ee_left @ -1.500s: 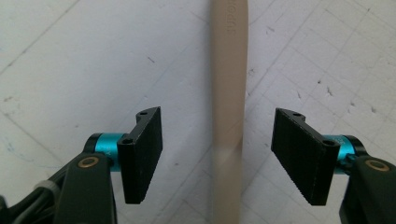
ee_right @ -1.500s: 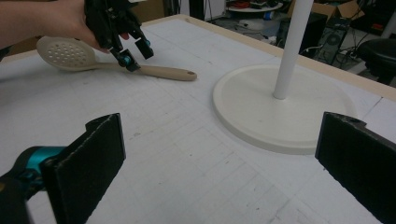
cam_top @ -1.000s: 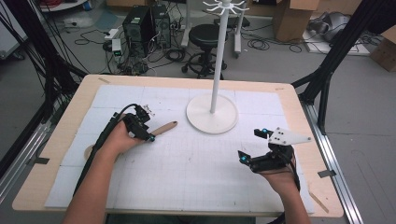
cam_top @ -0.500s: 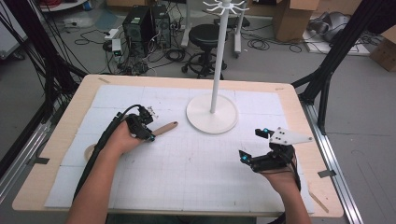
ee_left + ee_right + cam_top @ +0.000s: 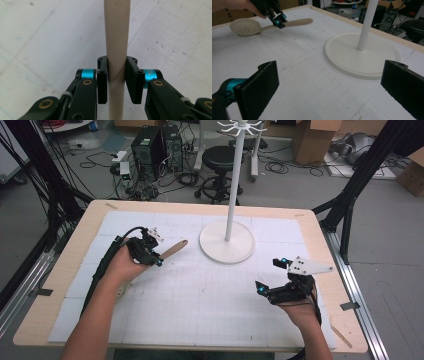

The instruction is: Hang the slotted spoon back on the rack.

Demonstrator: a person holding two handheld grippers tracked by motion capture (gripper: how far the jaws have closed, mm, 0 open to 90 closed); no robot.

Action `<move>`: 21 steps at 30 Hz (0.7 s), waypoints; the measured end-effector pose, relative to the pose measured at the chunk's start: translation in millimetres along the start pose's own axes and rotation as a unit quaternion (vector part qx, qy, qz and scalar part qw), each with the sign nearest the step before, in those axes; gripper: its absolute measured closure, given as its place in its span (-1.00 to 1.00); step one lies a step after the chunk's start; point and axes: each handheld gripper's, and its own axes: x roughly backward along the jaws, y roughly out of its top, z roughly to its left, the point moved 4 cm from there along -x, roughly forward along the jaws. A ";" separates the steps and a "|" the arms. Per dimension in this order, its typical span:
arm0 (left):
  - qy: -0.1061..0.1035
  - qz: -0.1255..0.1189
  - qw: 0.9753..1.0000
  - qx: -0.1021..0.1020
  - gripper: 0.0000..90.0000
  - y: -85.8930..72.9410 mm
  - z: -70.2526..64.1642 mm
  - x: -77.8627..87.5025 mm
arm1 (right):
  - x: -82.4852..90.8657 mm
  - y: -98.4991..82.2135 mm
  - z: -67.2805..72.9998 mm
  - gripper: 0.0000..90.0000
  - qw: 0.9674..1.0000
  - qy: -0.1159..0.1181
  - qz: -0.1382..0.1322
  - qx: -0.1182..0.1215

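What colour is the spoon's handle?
Pale beige handle, clamped in the left claw; clearest in the left gripper view.

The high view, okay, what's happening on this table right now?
A person works at a white-covered table with tongs in each hand. The left tongs are shut on the handle of a beige perforated skimmer spoon, whose round head lies on the table. The right tongs are open and hold nothing, near the front right. A white hanging stand with a round base stands beyond them.

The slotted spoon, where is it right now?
In the high view the slotted spoon sits left of the white stand, its handle between the left gripper's jaws.
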 end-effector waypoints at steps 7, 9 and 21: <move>-0.002 -0.058 0.998 0.006 0.64 8.0 2.6 34.1 | 0.1 0.5 0.9 -0.99 1.000 0.001 -0.003 0.000; -0.003 -0.069 0.998 0.006 0.64 8.9 2.5 40.3 | 0.2 0.6 1.0 -0.99 1.000 0.001 -0.001 -0.001; -0.019 -0.124 0.992 0.011 0.64 11.4 3.9 66.2 | 0.2 0.7 1.4 -0.99 1.000 0.002 -0.001 0.000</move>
